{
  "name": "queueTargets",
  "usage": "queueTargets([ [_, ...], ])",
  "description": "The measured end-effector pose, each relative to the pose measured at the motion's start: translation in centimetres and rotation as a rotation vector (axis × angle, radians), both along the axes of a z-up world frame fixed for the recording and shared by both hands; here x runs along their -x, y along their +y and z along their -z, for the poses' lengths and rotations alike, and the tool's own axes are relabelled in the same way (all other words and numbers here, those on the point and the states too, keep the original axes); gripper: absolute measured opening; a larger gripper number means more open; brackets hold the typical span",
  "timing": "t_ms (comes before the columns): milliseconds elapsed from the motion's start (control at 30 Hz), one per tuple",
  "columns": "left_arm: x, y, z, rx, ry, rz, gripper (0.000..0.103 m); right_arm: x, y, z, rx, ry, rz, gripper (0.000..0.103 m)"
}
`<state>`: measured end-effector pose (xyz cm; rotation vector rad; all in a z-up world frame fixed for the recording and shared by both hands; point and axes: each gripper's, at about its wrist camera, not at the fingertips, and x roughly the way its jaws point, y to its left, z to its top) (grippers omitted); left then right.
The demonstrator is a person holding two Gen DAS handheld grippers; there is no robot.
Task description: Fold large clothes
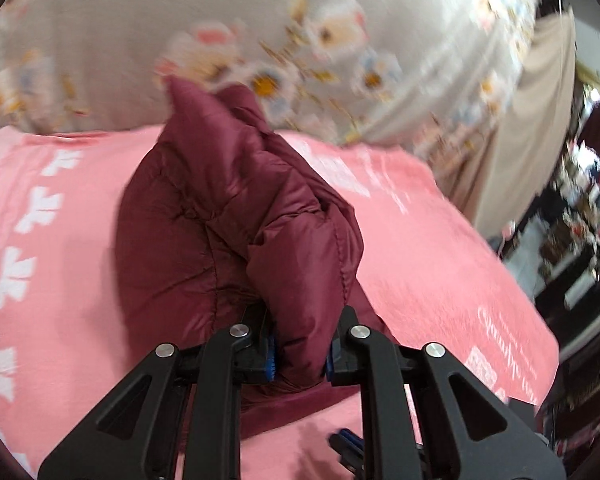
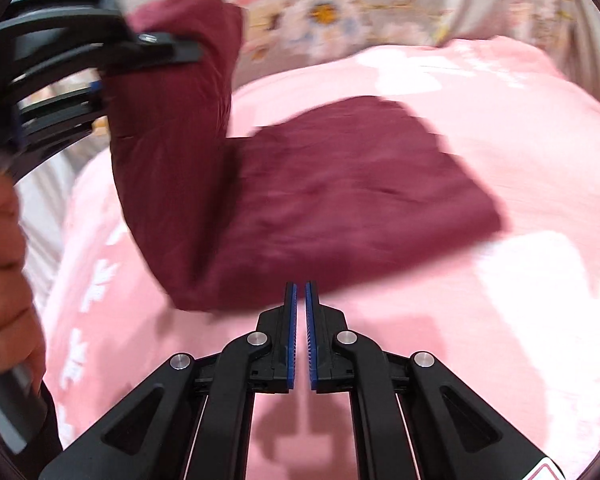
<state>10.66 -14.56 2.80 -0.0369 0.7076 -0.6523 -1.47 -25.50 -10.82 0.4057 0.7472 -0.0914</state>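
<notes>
Nearest in the right wrist view, the right gripper (image 2: 301, 292) hangs over the pink blanket (image 2: 520, 320) with its blue-padded fingers (image 2: 291, 320) pressed almost together and nothing between them; their tips sit just at the near edge of the maroon puffer jacket (image 2: 340, 200), and whether they touch it I cannot tell. The gripper's shadow falls on the blanket right beneath it.

The jacket lies on the blanket — most of it flat, spreading away to the right as a roughly squared, blurred shape. Its left part rises off the bed as a thick padded sleeve or flap, standing nearly upright.

That raised part is in the left gripper (image 1: 300, 354). Seen from the left wrist, its two blue pads pinch a bunched fold of the quilted maroon fabric (image 1: 236, 216), which bulges up and away above the fingers. In the right wrist view the same gripper (image 2: 100, 52) comes in from the upper left, clamped on the top of the raised flap, and a person's hand (image 2: 4, 280) grips its grey handle at the left edge.

The blanket carries a row of white flower shapes (image 1: 24, 208) along its left side and white lettering on the right. Beyond it lies a pale floral bedspread (image 1: 300, 40), blurred — and to the far right, a dim, cluttered part of the room.
</notes>
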Motion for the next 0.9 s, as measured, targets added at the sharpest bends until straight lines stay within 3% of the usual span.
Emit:
queueTargets([
  [167,-0.4,-6.5,4.9,-0.111,0.072,0.063,0.015,2.2,-3.8,1.2,-0.015,0.039,0.088,0.006],
  [300,0.0,-10.2,9.0,-0.243,0.043,0.070,0.018,3.1,-5.7,1.9,-0.046,0.059,0.132,0.010],
  [367,0.2,-10.7,9.5,-0.258,0.029,0.073,0.022,3.4,-6.2,1.8,-0.054,0.056,0.145,0.011],
  [400,0.4,-10.7,9.3,-0.239,0.036,0.091,0.033,3.5,-6.5,1.4,-0.056,0.047,0.150,0.011],
  [433,0.5,-10.5,8.9,-0.208,0.053,0.113,0.051,3.5,-6.5,1.0,-0.055,0.040,0.153,0.011],
  [500,0.5,-9.0,6.7,-0.063,0.106,0.163,0.073,3.5,-7.2,-0.6,-0.052,0.001,0.161,0.011],
  [533,0.6,-8.3,5.8,-0.026,0.098,0.156,0.080,3.2,-7.8,-1.2,-0.053,-0.018,0.160,0.011],
  [600,0.8,-6.1,2.2,0.014,0.008,0.116,0.082,2.5,-8.6,-4.0,-0.062,-0.082,0.137,0.013],
  [700,-0.6,-3.5,-1.6,-0.020,-0.100,-0.011,0.084,0.0,-9.7,-8.3,-0.073,-0.184,0.113,0.025],
  [767,-3.1,-1.6,-2.8,-0.047,-0.108,-0.106,0.085,-2.8,-10.0,-11.0,-0.062,-0.231,0.092,0.044],
  [833,-5.4,0.1,-3.1,-0.069,-0.095,-0.186,0.085,-6.2,-10.1,-12.5,-0.070,-0.238,0.065,0.056],
  [900,-8.2,2.0,-2.9,-0.075,-0.055,-0.246,0.084,-10.2,-10.8,-13.0,-0.107,-0.203,0.038,0.062],
])
